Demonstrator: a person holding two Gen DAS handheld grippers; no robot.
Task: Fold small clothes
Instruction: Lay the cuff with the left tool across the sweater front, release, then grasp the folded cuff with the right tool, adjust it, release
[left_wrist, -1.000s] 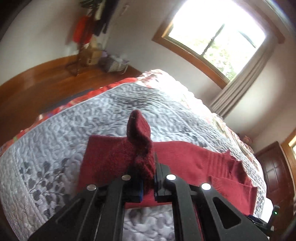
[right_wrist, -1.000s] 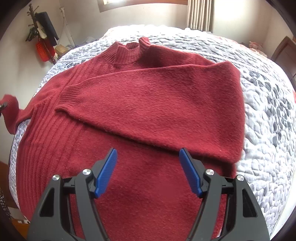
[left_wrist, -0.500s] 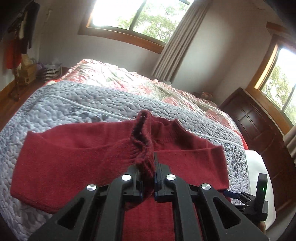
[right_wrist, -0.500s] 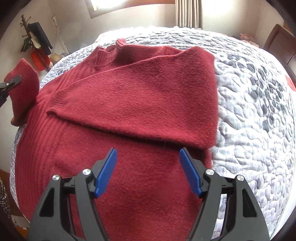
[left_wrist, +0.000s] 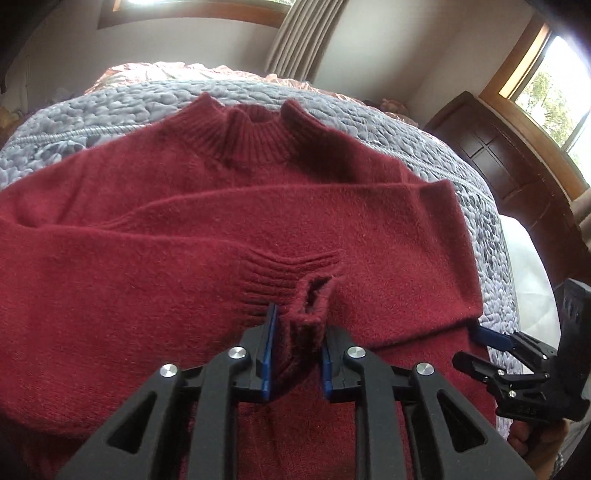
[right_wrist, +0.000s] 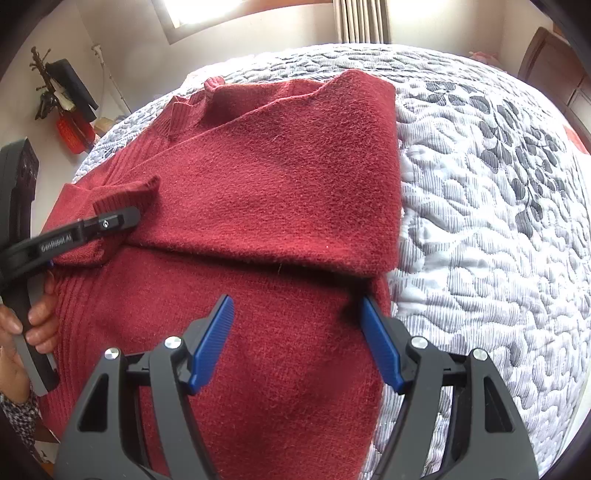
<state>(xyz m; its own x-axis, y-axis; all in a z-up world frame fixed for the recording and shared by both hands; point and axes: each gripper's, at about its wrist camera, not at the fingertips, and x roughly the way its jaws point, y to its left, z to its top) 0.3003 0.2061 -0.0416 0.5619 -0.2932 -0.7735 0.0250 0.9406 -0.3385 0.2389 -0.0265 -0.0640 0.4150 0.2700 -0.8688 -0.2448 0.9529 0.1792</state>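
Folding the left sleeve's cuff across the red sweater spread on the quilted bed, our left gripper pinches it; our right gripper hovers wide near the sweater's right edge. Next, we judge: release and flatten.

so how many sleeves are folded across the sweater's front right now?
2. The right sleeve lies flat across the chest; the left sleeve lies over it, its cuff between the left hand-held gripper's fingers.
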